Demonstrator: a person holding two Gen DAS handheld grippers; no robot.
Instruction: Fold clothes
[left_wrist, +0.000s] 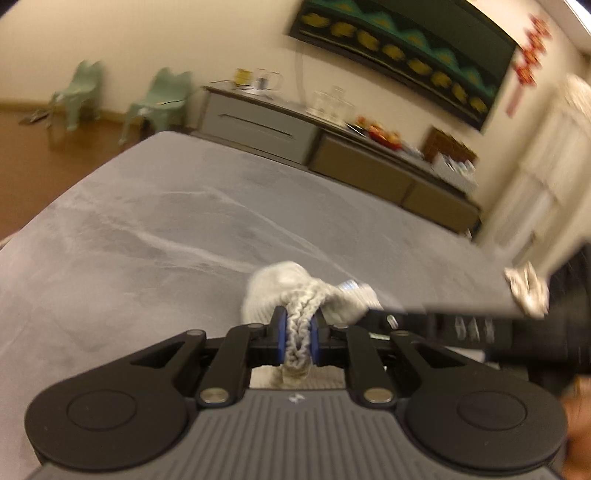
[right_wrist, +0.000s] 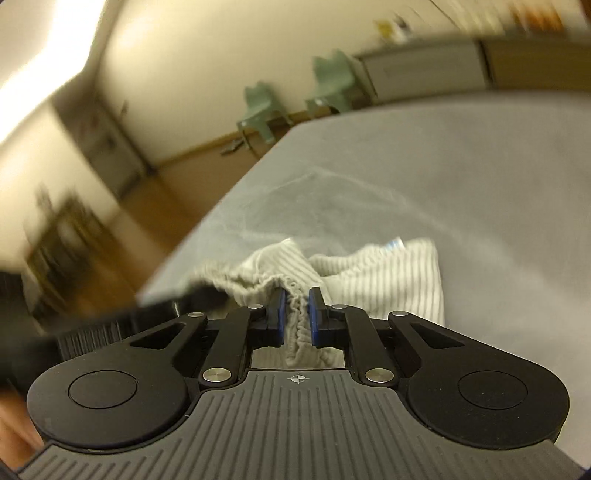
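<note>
A: What is the garment (right_wrist: 373, 273) doing?

B: It is a pale ribbed knit, bunched up, lying on the grey surface (right_wrist: 480, 166) just ahead of both grippers. A gathered edge of it runs back between the blue pads of each one.

A: So both have hold of it?

B: Yes. The left gripper (left_wrist: 298, 334) is clenched on a rope-like twist of the fabric, pads pressing it from both sides. The right gripper (right_wrist: 297, 317) is likewise grasping a pleated fold, the cloth pinched narrow between its pads.

A: Where does the rest of the cloth sit?

B: From the right gripper, one lobe spreads forward and to the right, another forward and to the left. From the left gripper, a rounded lump of it (left_wrist: 291, 288) sits straight ahead, trailing off to the right, toward the other gripper's black body (left_wrist: 461, 325).

A: And beyond that?

B: Past the far edge of the surface, ahead of the left gripper, stand a long low cabinet (left_wrist: 332, 147) and two pale green chairs (left_wrist: 159, 99) to its left. A dark picture (left_wrist: 406, 48) hangs on the wall above. Much of it is blurred.
</note>
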